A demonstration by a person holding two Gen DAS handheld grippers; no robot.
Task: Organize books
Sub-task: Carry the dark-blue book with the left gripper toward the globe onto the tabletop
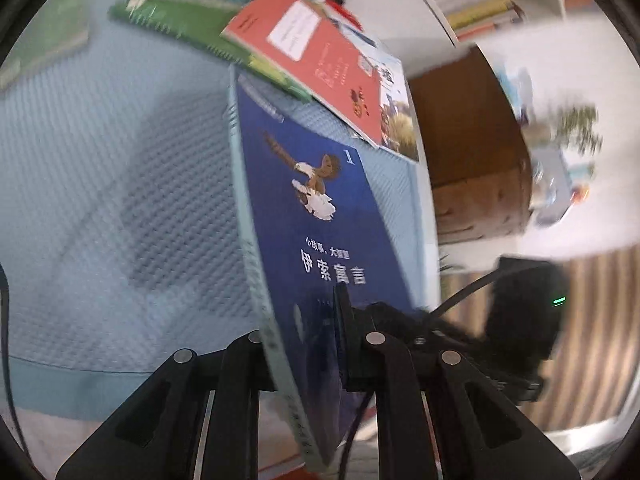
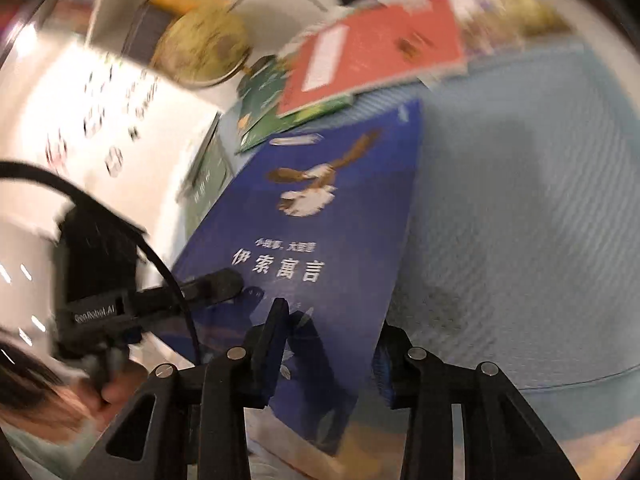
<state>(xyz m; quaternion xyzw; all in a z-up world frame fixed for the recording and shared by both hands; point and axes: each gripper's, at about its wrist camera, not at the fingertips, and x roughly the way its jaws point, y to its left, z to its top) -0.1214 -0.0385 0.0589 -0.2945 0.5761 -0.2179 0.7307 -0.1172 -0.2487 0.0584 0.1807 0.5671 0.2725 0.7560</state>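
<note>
- We see a blue book (image 1: 316, 216) with a smooth, slightly glossy paper cover.
- We see a red book (image 1: 320, 56) with a matt paper cover.
- The light blue mat (image 1: 100, 152) looks like textured, dimpled cloth.
- The cabinet (image 1: 468, 152) beside it is brown wood.
- Both grippers' fingers (image 2: 272, 344) look like matt black plastic.

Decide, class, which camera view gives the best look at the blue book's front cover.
The right wrist view: the blue book lies broadly across it, bird picture and title facing the lens, though blurred. The left wrist view shows the same blue book edge-on and foreshortened, its page edge prominent, clamped in the left tongs.
</note>
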